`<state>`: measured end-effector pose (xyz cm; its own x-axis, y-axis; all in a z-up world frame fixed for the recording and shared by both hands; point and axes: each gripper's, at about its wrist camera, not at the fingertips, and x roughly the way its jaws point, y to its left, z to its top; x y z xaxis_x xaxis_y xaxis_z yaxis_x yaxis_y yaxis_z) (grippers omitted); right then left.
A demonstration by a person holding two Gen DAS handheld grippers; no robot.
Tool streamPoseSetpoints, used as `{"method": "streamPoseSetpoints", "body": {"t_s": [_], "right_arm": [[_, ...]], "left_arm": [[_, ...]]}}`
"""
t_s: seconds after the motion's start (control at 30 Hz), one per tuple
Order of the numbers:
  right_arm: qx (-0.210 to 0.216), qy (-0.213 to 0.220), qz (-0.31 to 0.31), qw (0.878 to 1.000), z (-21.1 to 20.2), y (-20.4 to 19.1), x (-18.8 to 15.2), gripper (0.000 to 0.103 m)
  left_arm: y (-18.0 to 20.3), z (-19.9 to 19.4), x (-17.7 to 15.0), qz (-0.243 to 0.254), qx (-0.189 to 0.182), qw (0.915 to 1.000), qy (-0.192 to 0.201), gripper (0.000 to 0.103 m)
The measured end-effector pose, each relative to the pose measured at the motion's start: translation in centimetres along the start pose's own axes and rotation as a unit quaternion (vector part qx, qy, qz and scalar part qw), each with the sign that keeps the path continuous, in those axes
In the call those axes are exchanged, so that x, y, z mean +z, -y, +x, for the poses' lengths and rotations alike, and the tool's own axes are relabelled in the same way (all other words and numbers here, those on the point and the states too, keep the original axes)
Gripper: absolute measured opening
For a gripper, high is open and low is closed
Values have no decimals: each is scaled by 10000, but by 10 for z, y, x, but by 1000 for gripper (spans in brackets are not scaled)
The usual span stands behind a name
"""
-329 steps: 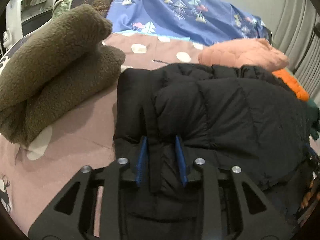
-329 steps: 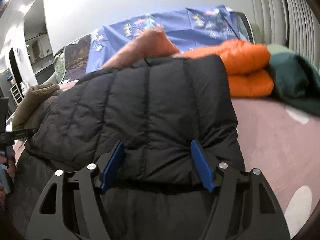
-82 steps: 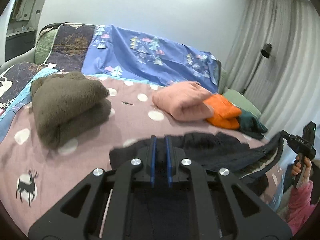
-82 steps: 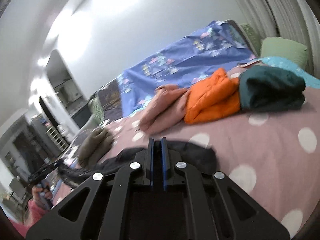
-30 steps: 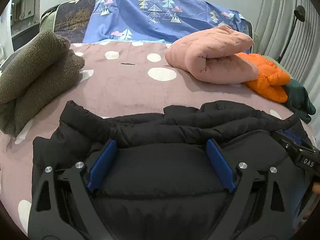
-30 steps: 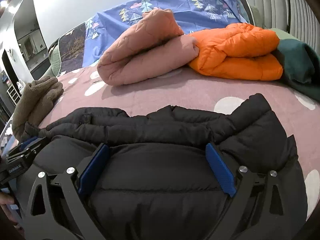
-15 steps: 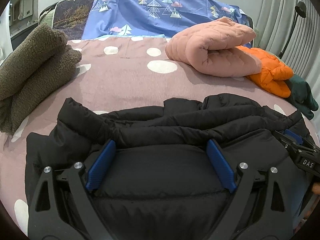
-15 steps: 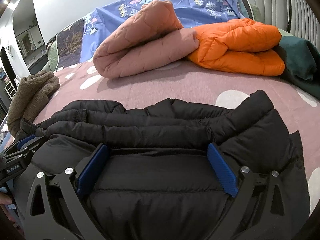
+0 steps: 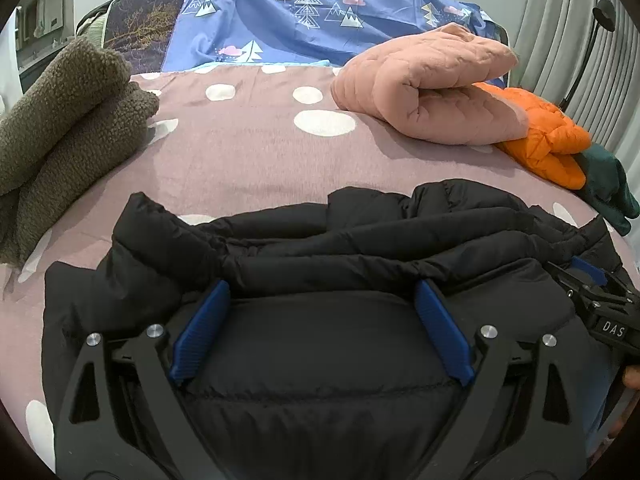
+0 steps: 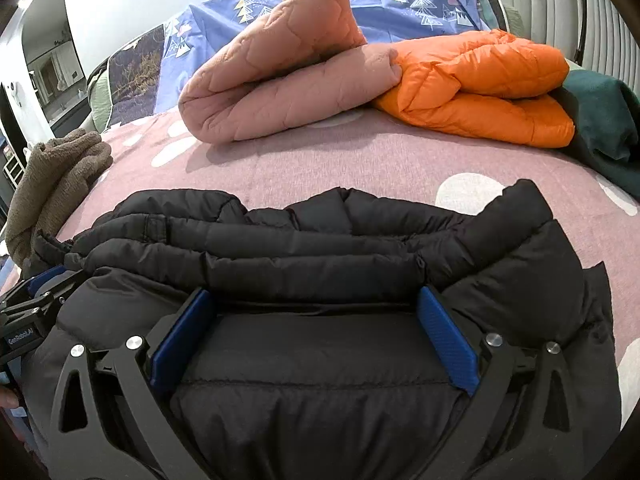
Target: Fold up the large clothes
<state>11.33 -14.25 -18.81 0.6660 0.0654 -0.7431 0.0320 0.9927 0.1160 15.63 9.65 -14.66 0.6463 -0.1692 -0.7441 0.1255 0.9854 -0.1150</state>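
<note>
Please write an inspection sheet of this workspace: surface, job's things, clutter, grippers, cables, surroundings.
Surface: pink bedspread with white dots, partly bare.
Job's things: black puffer jacket lies bunched across the near edge.
Clutter: brown fleece at left; pink quilted jacket, orange jacket and dark green garment folded at right.
Grippers: left gripper open over the jacket; right gripper open over it too.
Cables: nothing seen.
Surroundings: blue tree-print sheet, grey curtain.

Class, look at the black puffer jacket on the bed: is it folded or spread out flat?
Folded, loosely: the black puffer jacket lies doubled over, quilted layers stacked along its far edge.
</note>
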Motion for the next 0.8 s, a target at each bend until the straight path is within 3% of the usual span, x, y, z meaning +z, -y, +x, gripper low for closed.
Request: {"method": "streamPoseSetpoints", "body": {"t_s": [0.13, 0.27, 0.33, 0.43, 0.8], "right_arm": [[-285, 62, -105, 9995, -21, -7, 4, 101], [96, 374, 127, 9992, -51, -17, 4, 101], [116, 305, 43, 9995, -44, -26, 2, 101], [-102, 156, -152, 9997, -16, -30, -10, 102], [-247, 65, -232, 9994, -5, -31, -12, 102]], "left_arm": [[4, -14, 3, 29, 29, 10000, 2, 93], [17, -40, 4, -37, -359, 9992, 162, 93], [27, -38, 5, 24, -298, 9995, 121, 94], [36, -15, -4, 404, 101, 9991, -17, 98], [32, -1, -8, 427, 121, 9990, -100, 100]]}}
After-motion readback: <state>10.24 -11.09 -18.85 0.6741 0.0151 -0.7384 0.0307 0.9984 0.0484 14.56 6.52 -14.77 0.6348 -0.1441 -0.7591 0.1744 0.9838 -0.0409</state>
